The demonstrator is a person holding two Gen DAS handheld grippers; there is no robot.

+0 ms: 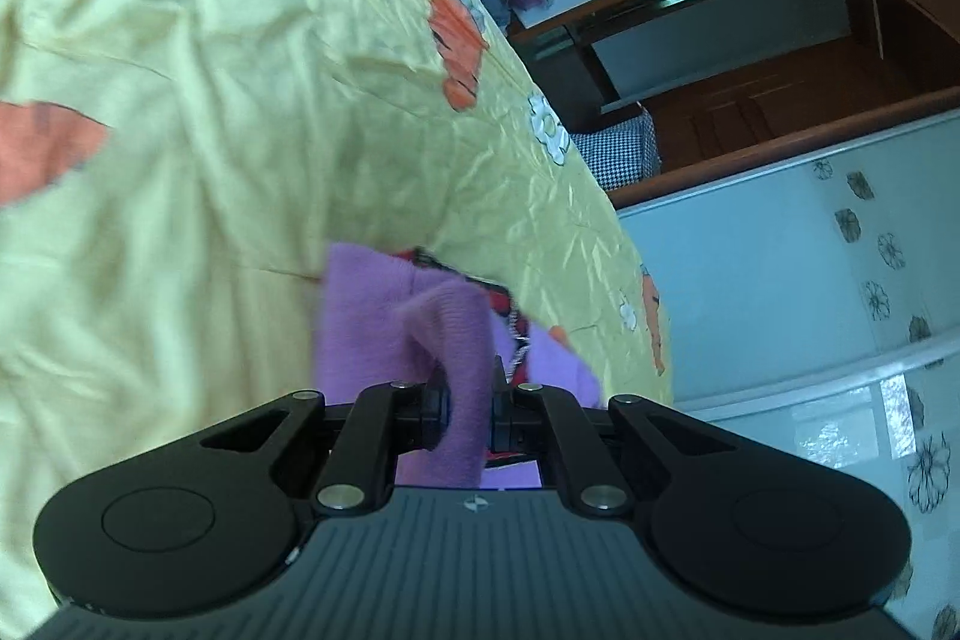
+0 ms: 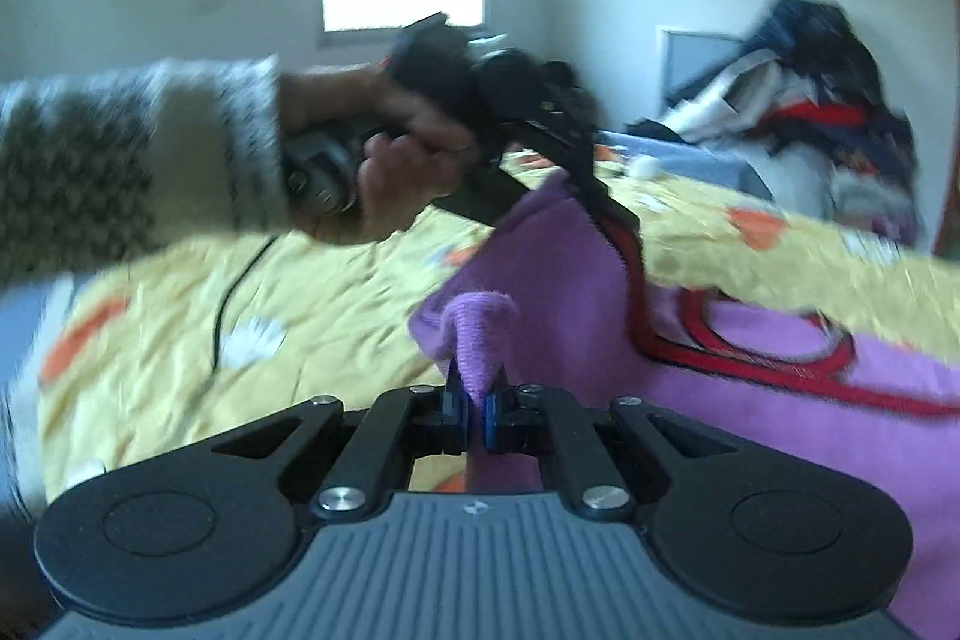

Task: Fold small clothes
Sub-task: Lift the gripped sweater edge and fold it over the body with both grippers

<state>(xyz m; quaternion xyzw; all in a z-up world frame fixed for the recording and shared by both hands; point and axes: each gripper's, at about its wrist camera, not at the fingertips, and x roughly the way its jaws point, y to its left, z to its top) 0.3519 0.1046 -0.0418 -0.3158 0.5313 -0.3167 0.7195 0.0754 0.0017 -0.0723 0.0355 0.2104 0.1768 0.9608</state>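
We have the purple garment (image 2: 600, 292) lifted off the yellow bedspread (image 1: 210, 70) at lower centre of both views, left gripper (image 1: 471, 400) and right gripper (image 2: 474, 403) each pinching 1 fold, so next we likely carry the edges over evenly.

Small purple knit garment (image 2: 750, 400) w/ red-black trim, lifted partly off the yellow floral bedspread (image 2: 330, 292), bunched at two corners, rest draped on it.
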